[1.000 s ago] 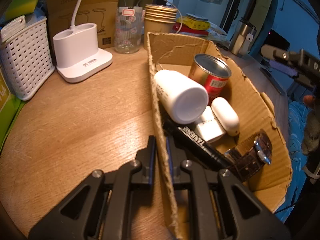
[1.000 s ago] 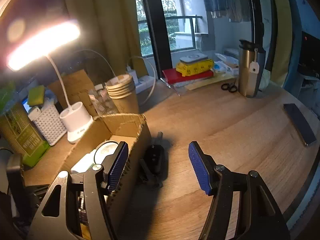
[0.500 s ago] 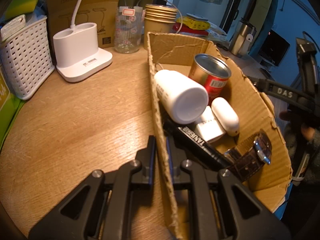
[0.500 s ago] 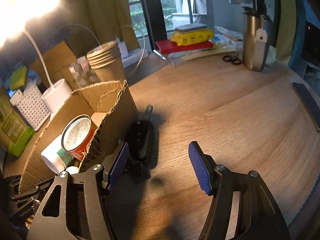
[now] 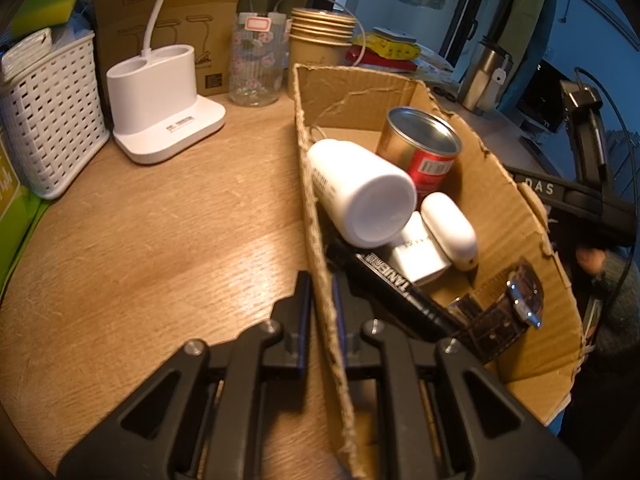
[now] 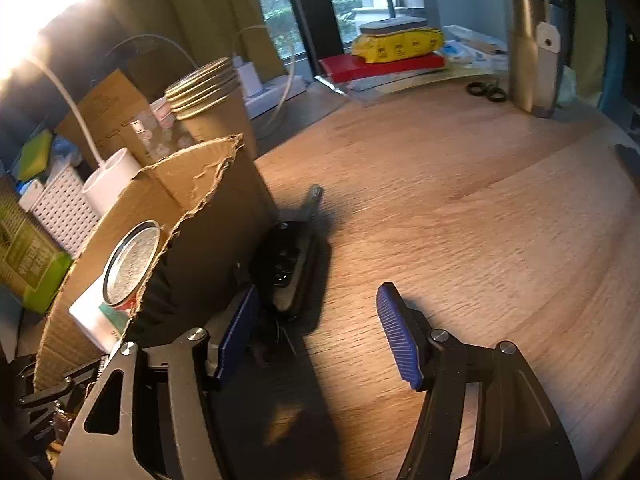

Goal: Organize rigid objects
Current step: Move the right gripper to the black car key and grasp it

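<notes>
Left wrist view sits close over the cardboard box, angled down its wall toward the worktop's far clutter. Right wrist view looks down from the box's other side, windows upper centre. Both catch the box and tin can.

Open desk on both flanks of the cardboard box; clutter along the back edge.

The cardboard box stands mid-desk, its torn walls high, its floor crowded by a white bottle, a red can, a marker and a watch. Left of it the desk lies bare up to the white basket, lamp base, jar and stacked cups at the back edge. On the box's other side a black car key lies just beside the wall; beyond it the wood runs free to the steel flask and scissors.
</notes>
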Tool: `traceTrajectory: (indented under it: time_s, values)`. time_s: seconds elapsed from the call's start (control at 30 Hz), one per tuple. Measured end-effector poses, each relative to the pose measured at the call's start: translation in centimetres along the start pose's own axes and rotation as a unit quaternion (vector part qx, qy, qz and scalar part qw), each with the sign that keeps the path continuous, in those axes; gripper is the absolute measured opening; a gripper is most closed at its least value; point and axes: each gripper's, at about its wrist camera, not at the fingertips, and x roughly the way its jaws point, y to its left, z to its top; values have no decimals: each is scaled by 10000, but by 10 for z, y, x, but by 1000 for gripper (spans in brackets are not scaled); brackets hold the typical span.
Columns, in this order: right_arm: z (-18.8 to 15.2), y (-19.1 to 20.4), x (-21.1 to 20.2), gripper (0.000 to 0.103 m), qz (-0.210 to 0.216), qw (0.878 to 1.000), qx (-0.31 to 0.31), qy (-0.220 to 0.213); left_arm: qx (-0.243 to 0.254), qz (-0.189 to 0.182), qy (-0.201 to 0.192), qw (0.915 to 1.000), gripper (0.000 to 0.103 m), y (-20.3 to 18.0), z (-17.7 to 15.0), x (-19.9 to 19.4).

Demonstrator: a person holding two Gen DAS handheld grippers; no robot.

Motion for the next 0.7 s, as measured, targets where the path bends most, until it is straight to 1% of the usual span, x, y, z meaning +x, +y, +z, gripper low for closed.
traceTrajectory:
  time_s: [0.07, 0.23, 0.33, 0.4, 0.47, 0.57, 0.6, 0.7]
  values:
    - [-1, -3, -1, 66, -68, 10000, 25, -28, 0, -6, 1, 10000, 12, 0, 0, 0]
    - [-1, -10, -2, 66, -499, 9987, 64, -54, 0, -5, 1, 10000, 12, 0, 0, 0]
    - [-2, -16, -6, 65, -596, 9980, 156, -104, 1, -5, 2, 10000, 12, 0, 0, 0]
    - [-3, -13, -8, 65, -379, 9992, 88, -135, 0, -6, 1, 10000, 12, 0, 0, 0]
    - [-3, -6, -7, 65, -167, 9998, -87, -68, 0, -6, 0, 10000, 12, 0, 0, 0]
    - [-6, 9, -2, 65, 3, 9992, -387, 65, 0, -6, 1, 10000, 12, 0, 0, 1]
    - [-7, 12, 1, 63, -51, 9989, -444, 121, -3, -8, 2, 10000, 12, 0, 0, 1]
    - [-7, 13, 2, 63, -196, 9988, -438, 107, -1, -5, 0, 10000, 12, 0, 0, 0]
